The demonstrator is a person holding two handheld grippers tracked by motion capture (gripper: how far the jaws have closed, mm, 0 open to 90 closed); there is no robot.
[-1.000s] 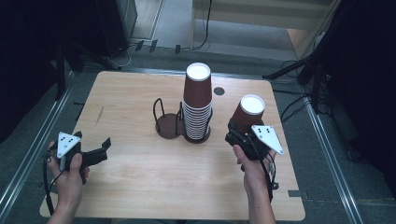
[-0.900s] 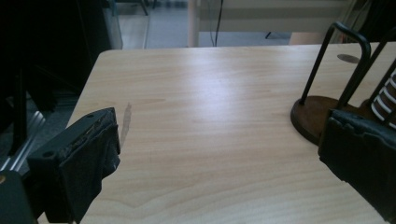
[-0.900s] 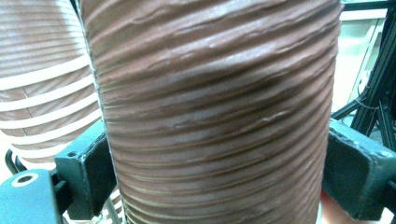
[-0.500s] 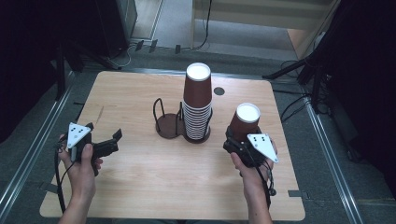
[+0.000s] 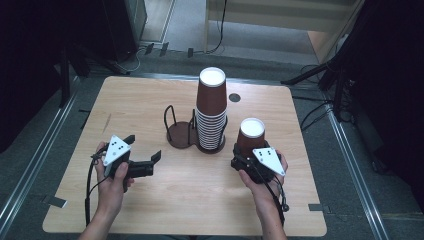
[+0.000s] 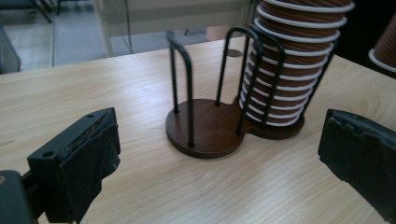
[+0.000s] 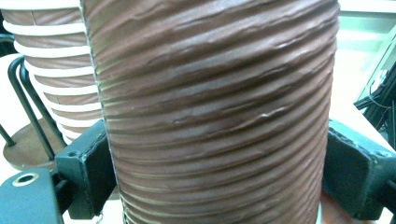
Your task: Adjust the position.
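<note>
The right gripper (image 5: 248, 156) clamped an upturned cup (image 5: 250, 136) (seemingly lifted from the stack (image 5: 211, 112)); the left gripper (image 5: 145, 153) gaped empty, facing the holder (image 6: 205, 126).

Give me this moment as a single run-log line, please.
left gripper: open, empty | right gripper: shut on brown cup | cup stack: in holder

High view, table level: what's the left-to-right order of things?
left gripper → empty ring of the cup holder → stack of cups → single cup held in the right gripper.
</note>
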